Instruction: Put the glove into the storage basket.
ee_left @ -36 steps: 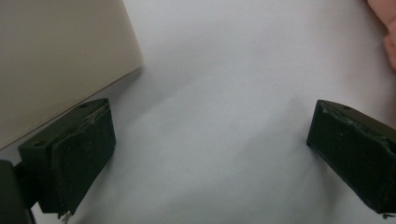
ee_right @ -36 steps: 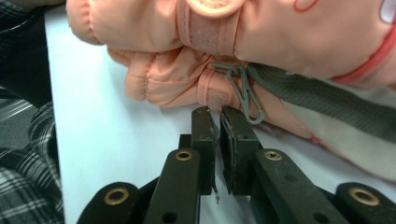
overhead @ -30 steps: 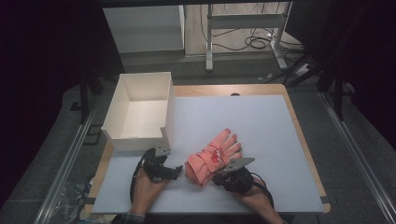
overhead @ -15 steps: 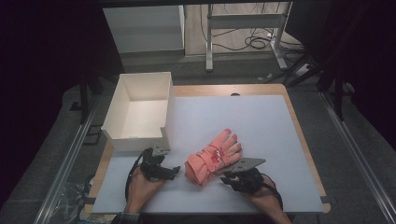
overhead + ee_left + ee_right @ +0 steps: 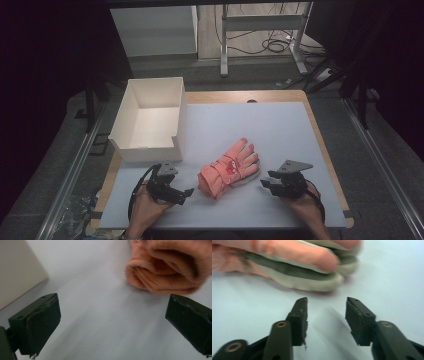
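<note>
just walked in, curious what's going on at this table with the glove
A person holds tongs in each hand at a white table. A pink glove lies between them, touched by neither. The left tongs stand wide open beside its cuff; the right tongs have just been opening, with nothing between them, near its fingers. An open white box sits at the left.

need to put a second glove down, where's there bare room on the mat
Widest bare patch: the mat beyond the pink glove, right of the white box. Crowded along the near edge, where the left gripper and right gripper, both open, flank the glove.
</note>
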